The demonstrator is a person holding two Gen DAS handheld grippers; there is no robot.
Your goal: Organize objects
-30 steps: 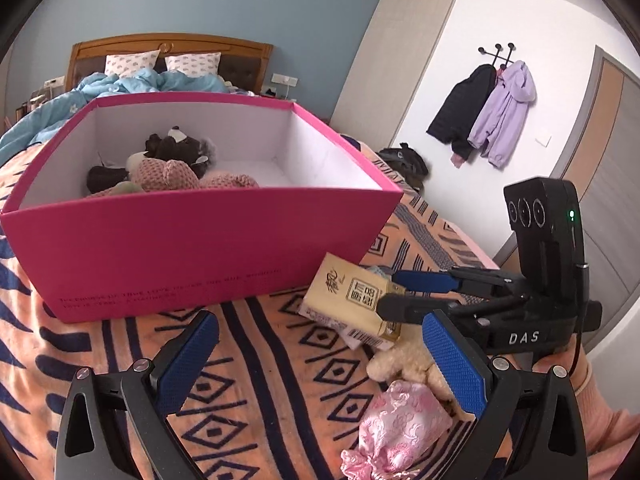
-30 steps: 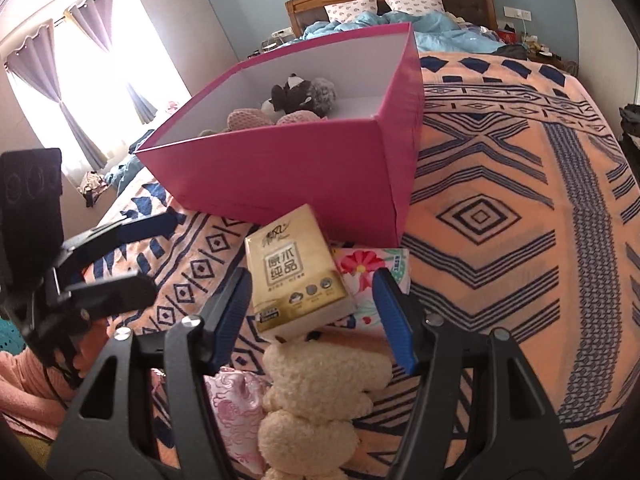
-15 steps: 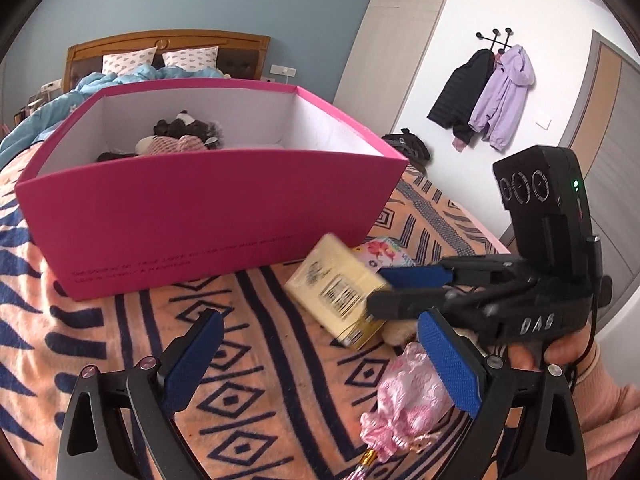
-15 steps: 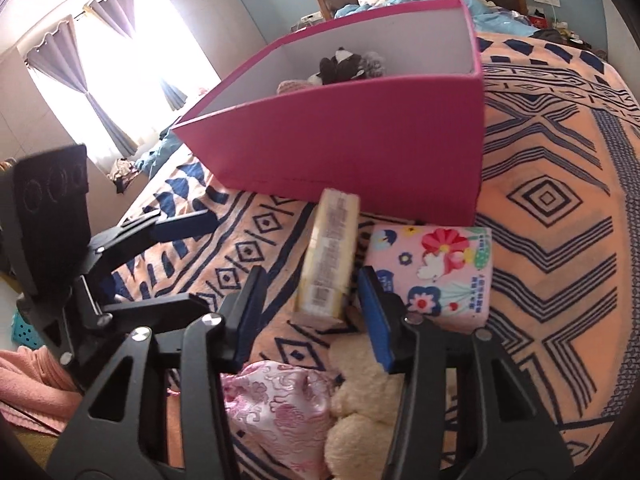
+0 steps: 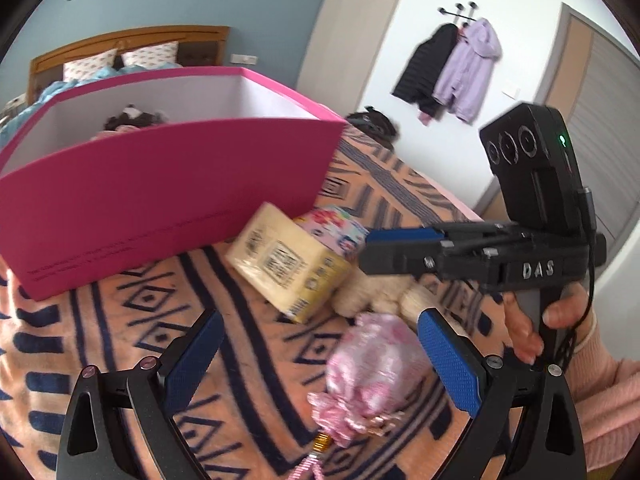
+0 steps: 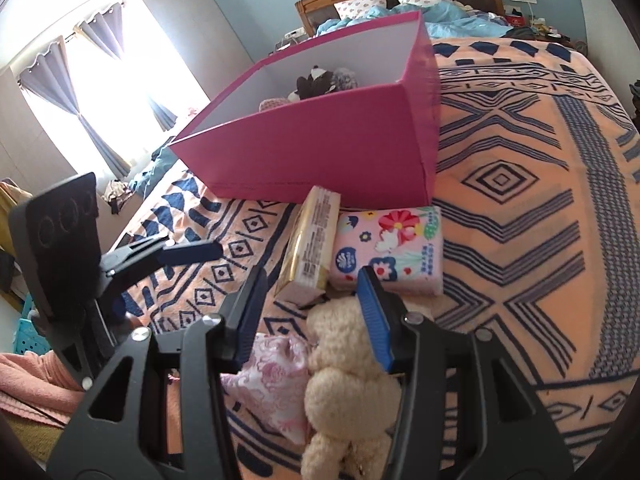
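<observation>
The right hand-held gripper (image 6: 313,276) is narrow, and its jaws have just been closing. The near end of the yellow tissue pack (image 6: 310,240) is between the fingertips, but there is a gap on each side, so the pads do not press on it. This pack stands on its long edge on the bed blanket (image 6: 520,200) and leans on the floral tissue pack (image 6: 392,248), which lies flat just beside it. Under the same fingers lies a cream teddy bear (image 6: 348,360); its head reaches up between them.

The left hand-held gripper (image 5: 320,320) is wide; its jaws have just closed a little. A pink satin pouch (image 5: 368,368) lies on the blanket between its fingers, nearer to the right one, and neither finger grips it.

Behind the two packs stands the big pink box (image 6: 320,148), open on top, and the yellow pack almost touches its front wall. Some soft toys (image 6: 320,82) are in the far part of the box.

In the left wrist view a person's hand (image 5: 532,320) in a pink sleeve holds the handle of the right hand-held gripper.
</observation>
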